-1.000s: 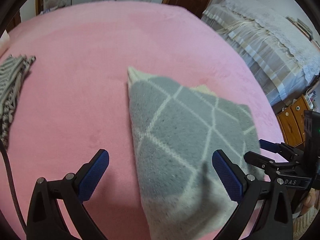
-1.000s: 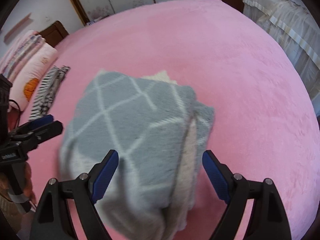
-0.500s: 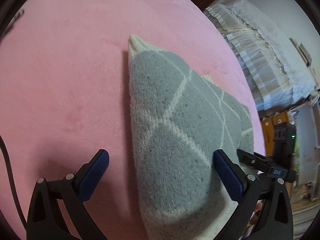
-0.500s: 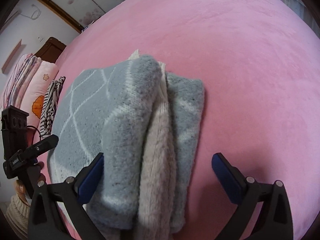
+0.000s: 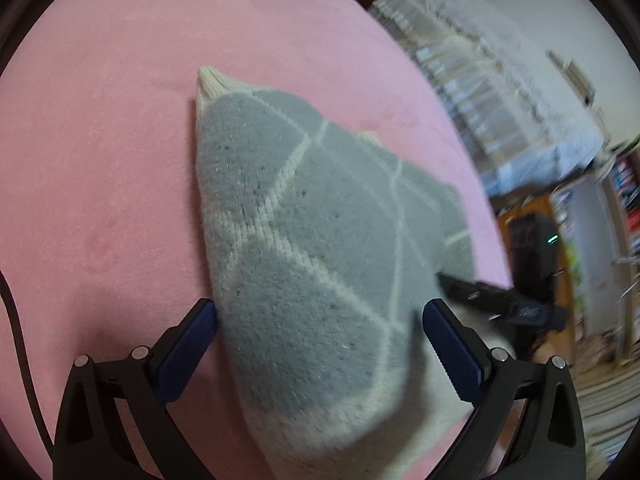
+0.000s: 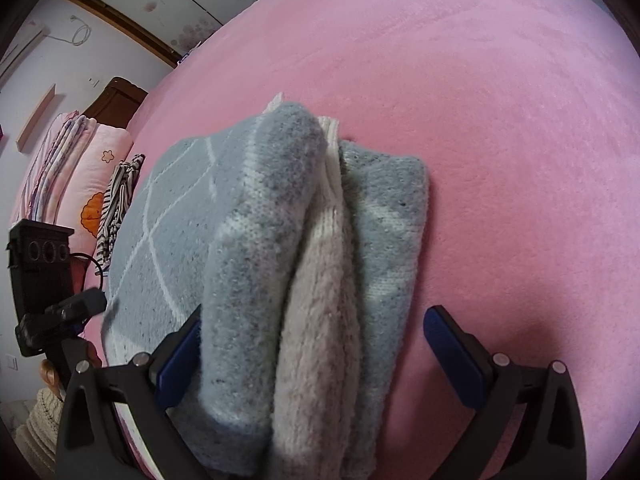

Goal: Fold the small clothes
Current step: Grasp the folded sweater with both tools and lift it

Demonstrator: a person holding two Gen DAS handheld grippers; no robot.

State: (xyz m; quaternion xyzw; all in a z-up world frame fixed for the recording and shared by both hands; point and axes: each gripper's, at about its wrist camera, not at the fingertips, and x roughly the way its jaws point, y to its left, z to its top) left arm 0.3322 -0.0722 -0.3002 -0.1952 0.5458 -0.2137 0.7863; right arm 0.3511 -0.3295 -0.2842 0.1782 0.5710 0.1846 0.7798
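Grey sweater w/ cream diamond lines, pink blanket, prob. plain.

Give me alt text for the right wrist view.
A folded grey knit garment with a white diamond pattern lies in stacked layers on the pink blanket, between the open fingers of the right gripper. The left gripper shows at the left edge.

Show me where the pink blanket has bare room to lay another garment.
Bare pink blanket spreads right of and beyond the folded grey sweater. Its left side is crowded: striped garment, stacked bedding and the left hand-held gripper.
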